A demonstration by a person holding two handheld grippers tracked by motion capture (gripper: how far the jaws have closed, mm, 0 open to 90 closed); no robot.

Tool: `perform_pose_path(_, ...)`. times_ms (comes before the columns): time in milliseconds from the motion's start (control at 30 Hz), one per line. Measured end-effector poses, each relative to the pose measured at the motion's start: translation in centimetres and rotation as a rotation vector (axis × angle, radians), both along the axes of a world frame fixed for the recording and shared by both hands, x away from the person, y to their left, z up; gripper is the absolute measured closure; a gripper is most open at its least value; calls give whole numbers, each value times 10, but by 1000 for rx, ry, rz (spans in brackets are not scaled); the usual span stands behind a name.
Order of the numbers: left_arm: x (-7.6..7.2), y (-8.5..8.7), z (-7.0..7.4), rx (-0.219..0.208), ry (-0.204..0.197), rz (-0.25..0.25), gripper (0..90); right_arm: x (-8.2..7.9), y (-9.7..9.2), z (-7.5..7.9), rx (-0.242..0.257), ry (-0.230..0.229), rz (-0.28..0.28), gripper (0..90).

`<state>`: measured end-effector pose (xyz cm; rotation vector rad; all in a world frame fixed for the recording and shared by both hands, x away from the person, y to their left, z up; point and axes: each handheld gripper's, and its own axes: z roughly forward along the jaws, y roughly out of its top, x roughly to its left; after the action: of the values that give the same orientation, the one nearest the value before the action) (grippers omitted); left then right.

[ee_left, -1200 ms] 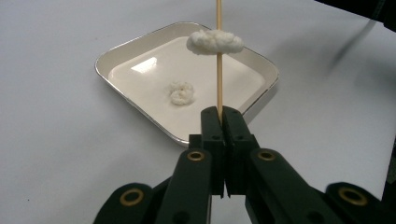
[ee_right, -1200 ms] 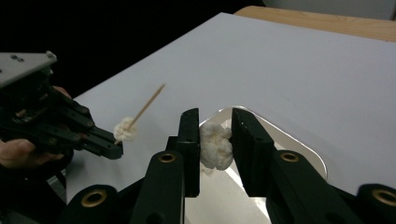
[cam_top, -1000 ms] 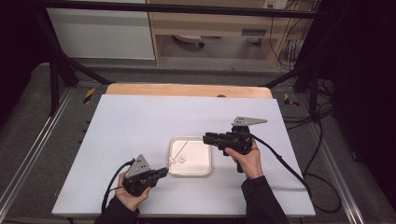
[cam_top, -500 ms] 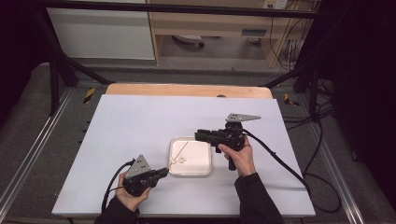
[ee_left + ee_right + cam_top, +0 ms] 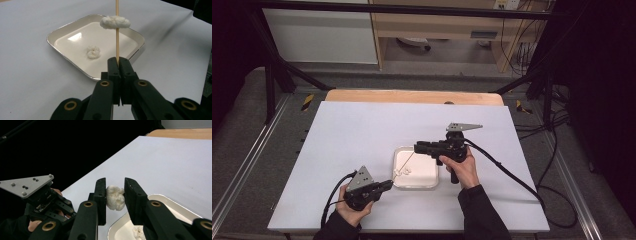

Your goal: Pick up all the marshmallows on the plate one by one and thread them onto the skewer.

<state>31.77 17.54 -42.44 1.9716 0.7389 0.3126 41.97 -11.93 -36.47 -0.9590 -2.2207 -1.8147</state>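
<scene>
The right gripper [image 5: 114, 195] has its jaws closed on a white puffy piece [image 5: 115, 198], pinched between the two pads. Since the earlier high view it has moved left across the table, from beyond the right rim of the tray [image 5: 398, 184] to a spot over the tray's far right part, so the piece now hangs close to the far tip of the skewer [image 5: 408, 161]. That suggests the piece is being brought up for threading, and the next demand is lining its middle up with the stick's point. The left gripper [image 5: 119, 65] has kept its place at the near left of the tray, jaws fully closed on the lower end of the skewer, which slants up and away toward the right gripper. One threaded piece [image 5: 115, 22] already sits on the stick, partway up from those jaws. Another loose piece [image 5: 93, 52] lies on the tray floor, to the left of the stick in the left gripper view. The tray rests near the middle of the white table [image 5: 352, 130].
</scene>
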Motion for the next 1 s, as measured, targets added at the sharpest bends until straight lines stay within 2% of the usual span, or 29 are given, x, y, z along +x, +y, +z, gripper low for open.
perform_pose_path(200,0,0,0,0,-1,-4,887,1,1,-1,11,9,9,726)
perform_pose_path(667,0,-1,-2,16,3,-9,887,-2,7,-9,0,39,41,744)
perform_pose_path(800,0,-1,-2,16,7,-8,887,-4,9,-12,-2,41,42,750)
perform_pose_path(867,0,-1,-1,1,4,-11,887,-6,11,-15,-6,49,55,751)
perform_pose_path(933,0,-3,-1,18,-2,-10,888,-8,16,-21,-10,60,73,751)
perform_pose_path(1000,0,-3,-2,18,9,-8,887,-9,18,-23,-11,57,68,753)
